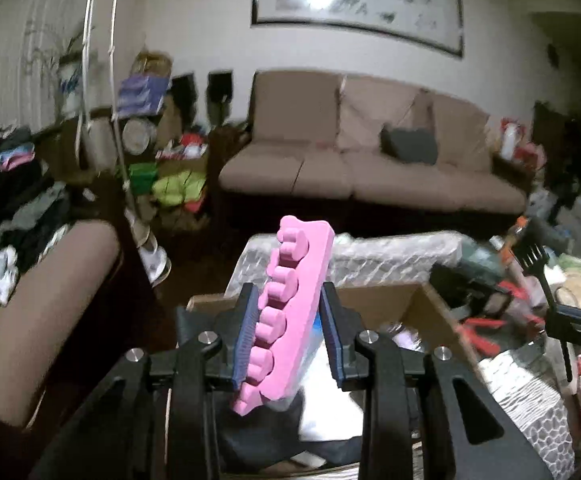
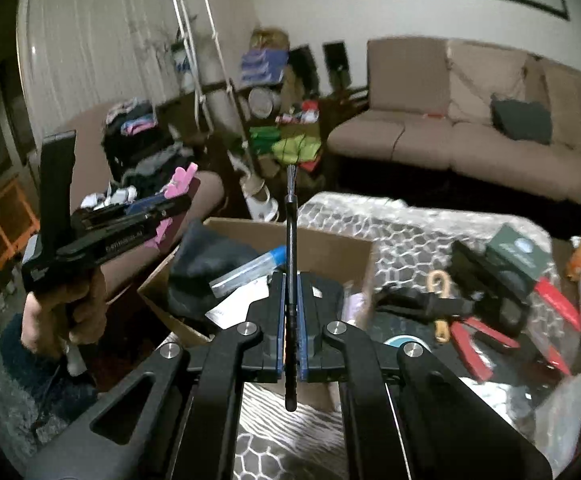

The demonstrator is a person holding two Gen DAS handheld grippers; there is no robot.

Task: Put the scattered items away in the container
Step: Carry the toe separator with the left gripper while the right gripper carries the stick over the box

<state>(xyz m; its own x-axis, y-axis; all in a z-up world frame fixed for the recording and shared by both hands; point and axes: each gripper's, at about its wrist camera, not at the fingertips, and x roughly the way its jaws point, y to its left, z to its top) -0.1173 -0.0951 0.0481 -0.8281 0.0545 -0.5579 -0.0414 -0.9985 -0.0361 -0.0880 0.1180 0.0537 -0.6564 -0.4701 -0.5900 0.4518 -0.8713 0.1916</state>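
left wrist view has the pink foam toe separator (image 1: 290, 308) pinched between the left gripper (image 1: 290, 332) pads, standing on end above the cardboard box (image 1: 426, 300), likely so it can drop straight in. it's soft, ridged, bright pink. right gripper (image 2: 290, 316) clamps a thin black brush (image 2: 290, 240) upright over the box's near edge. red pliers (image 2: 486, 340) lie by the table's right edge.

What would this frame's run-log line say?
left gripper: holds pink toe separator | right gripper: holds black brush | cardboard box: below both
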